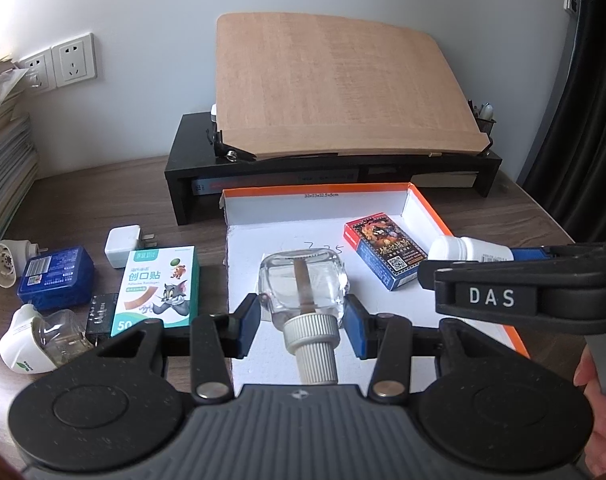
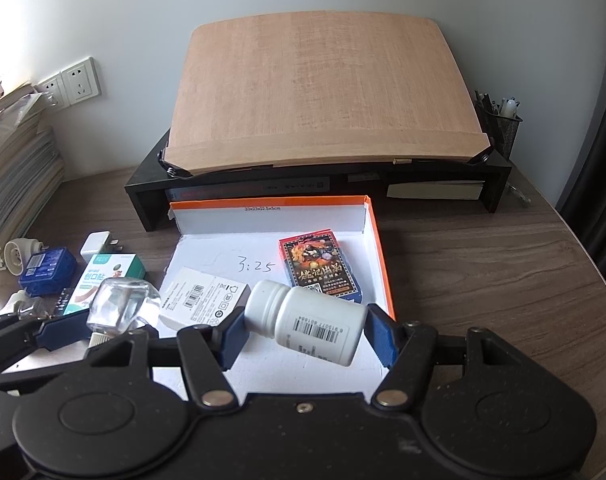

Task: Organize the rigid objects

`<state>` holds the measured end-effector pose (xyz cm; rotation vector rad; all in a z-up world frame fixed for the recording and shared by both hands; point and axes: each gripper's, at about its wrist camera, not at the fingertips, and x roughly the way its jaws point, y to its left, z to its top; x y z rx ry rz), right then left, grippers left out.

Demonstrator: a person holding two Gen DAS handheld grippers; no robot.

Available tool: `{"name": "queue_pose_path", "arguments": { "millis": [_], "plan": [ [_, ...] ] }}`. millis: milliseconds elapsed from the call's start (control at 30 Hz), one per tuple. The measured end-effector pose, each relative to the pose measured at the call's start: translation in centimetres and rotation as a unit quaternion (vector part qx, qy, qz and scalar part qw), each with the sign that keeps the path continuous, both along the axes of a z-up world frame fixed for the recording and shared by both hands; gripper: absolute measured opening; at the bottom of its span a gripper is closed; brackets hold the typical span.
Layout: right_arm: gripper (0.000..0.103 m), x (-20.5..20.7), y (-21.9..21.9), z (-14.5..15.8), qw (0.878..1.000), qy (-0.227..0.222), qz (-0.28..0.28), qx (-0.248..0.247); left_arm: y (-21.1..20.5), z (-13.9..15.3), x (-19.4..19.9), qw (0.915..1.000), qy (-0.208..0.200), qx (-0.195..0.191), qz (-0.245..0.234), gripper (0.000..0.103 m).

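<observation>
In the left wrist view, the left gripper (image 1: 303, 314) is pinching a clear square glass bottle with a ribbed white cap (image 1: 303, 284) over the orange-rimmed white cardboard tray (image 1: 463, 216), with "DAS" showing at 3 o'clock and a green "50" bandage box (image 1: 159, 290) lying at 9 o'clock. In the right wrist view, the right gripper (image 2: 305, 326) is clamping a barcoded white plastic pill bottle (image 2: 311, 320) over the tray floor, where "3:25" is reading at 12 o'clock.

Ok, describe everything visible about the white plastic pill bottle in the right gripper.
The white plastic pill bottle has a ribbed-free screw cap, a narrower neck and a barcode label. It lies sideways, cap toward the left, tilted slightly, clamped end to end between the blue pads of the right gripper, hanging over the orange-rimmed white box.
</observation>
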<state>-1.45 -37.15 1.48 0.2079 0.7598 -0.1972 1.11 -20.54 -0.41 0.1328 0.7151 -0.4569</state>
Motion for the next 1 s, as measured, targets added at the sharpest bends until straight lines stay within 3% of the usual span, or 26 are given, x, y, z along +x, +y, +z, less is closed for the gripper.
{"name": "queue_pose_path", "arguments": {
  "millis": [1000],
  "plan": [
    [0.076,3.1,-1.6,-2.3,1.0,0.027,-0.014,-0.009,-2.4,-1.9,1.6,0.9991,0.018,0.018,-0.033,0.046]
  ]
}}
